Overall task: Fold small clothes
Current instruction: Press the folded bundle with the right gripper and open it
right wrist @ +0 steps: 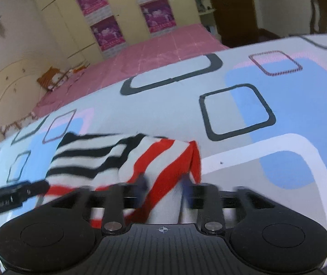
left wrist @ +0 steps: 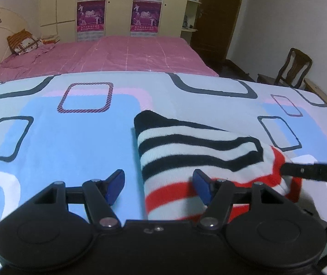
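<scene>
A small striped garment point(left wrist: 186, 151), white with black stripes at the far end and red stripes at the near end, lies folded on the patterned bedsheet point(left wrist: 60, 119). My left gripper point(left wrist: 159, 183) is open; its right pad rests on the garment's red-striped part, its left pad over bare sheet. In the right wrist view the garment point(right wrist: 108, 158) lies in front of my right gripper point(right wrist: 163, 190), whose blurred blue pads stand apart on either side of a red-striped fold. Each gripper's black body shows in the other's view, the right one point(left wrist: 312, 173) and the left one point(right wrist: 12, 194).
The sheet has blue, pink and white patches with dark rounded squares. Behind it is a pink bed point(left wrist: 126, 55) with a pillow point(left wrist: 23, 42), a cream wardrobe with purple posters point(left wrist: 117, 6), a dark door point(left wrist: 218, 18) and a wooden chair point(left wrist: 294, 68) at the right.
</scene>
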A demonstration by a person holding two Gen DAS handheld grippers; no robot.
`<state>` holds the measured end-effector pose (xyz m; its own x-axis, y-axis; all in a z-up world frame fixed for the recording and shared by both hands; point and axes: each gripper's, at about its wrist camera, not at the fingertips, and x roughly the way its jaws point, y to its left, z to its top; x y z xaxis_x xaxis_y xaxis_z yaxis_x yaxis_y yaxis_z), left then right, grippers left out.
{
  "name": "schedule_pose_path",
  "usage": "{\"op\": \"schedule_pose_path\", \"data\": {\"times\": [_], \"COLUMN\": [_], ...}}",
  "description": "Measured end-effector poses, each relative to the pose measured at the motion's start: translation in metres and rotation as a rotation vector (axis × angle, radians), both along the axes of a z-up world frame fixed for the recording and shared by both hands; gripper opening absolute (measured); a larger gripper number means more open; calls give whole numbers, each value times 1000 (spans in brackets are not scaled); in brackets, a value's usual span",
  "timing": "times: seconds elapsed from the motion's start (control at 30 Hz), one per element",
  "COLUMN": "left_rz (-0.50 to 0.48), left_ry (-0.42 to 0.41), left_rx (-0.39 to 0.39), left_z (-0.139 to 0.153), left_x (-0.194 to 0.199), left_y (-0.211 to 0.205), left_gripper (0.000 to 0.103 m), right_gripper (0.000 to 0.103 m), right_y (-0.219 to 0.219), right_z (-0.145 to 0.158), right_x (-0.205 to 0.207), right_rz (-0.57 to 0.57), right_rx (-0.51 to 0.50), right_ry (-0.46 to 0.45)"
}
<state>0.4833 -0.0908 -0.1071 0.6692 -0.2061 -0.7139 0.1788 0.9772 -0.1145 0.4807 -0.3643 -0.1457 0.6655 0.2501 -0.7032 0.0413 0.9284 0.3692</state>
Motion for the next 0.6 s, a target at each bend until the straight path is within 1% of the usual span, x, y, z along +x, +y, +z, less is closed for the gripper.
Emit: {"op": "schedule_pose_path", "data": {"times": [0.03, 0.13, 0.17, 0.2, 0.23, 0.27, 0.33, 0.37, 0.4, 0.47, 0.53, 0.57, 0.6], "left_rz": [-1, -2, -1, 0, 1, 3, 8, 14, 19, 25, 21, 18, 13], "left_ry": [2, 12, 14, 16, 17, 19, 28, 31, 33, 36, 26, 23, 23], "left_rx": [0, -5, -4, -2, 0, -1, -8, -14, -21, -36, -36, -34, -31], "left_z": [-1, -7, -9, -10, -12, -13, -17, -18, -19, -21, -21, -22, -23], "left_x": [1, 8, 10, 12, 14, 16, 21, 22, 23, 23, 23, 24, 26], "left_y": [0, -2, -2, -3, -4, -4, -5, -5, -5, -5, -7, -9, -10], "left_gripper": [64, 64, 65, 65, 65, 65, 65, 65, 65, 65, 65, 65, 66], "right_gripper": [65, 64, 61, 47, 41, 40, 23, 20, 14, 13, 13, 13, 13], "right_y": [-2, -3, -2, 0, 2, 4, 5, 5, 5, 4, 5, 6, 5], "right_z": [-1, -5, -6, -7, -9, -10, -10, -10, -8, -4, -4, -11, -20], "right_x": [2, 10, 12, 15, 17, 19, 20, 19, 16, 11, 8, 9, 12], "right_rz": [-16, -6, -1, 9, 17, 20, 32, 30, 26, 19, 8, 2, -2], "right_rx": [5, 17, 15, 9, 8, 4, -1, -6, -13, -33, -85, -118, -130], "right_ry": [0, -6, -13, -15, -14, -17, -25, -36, -51, -84, -102, -83, -49]}}
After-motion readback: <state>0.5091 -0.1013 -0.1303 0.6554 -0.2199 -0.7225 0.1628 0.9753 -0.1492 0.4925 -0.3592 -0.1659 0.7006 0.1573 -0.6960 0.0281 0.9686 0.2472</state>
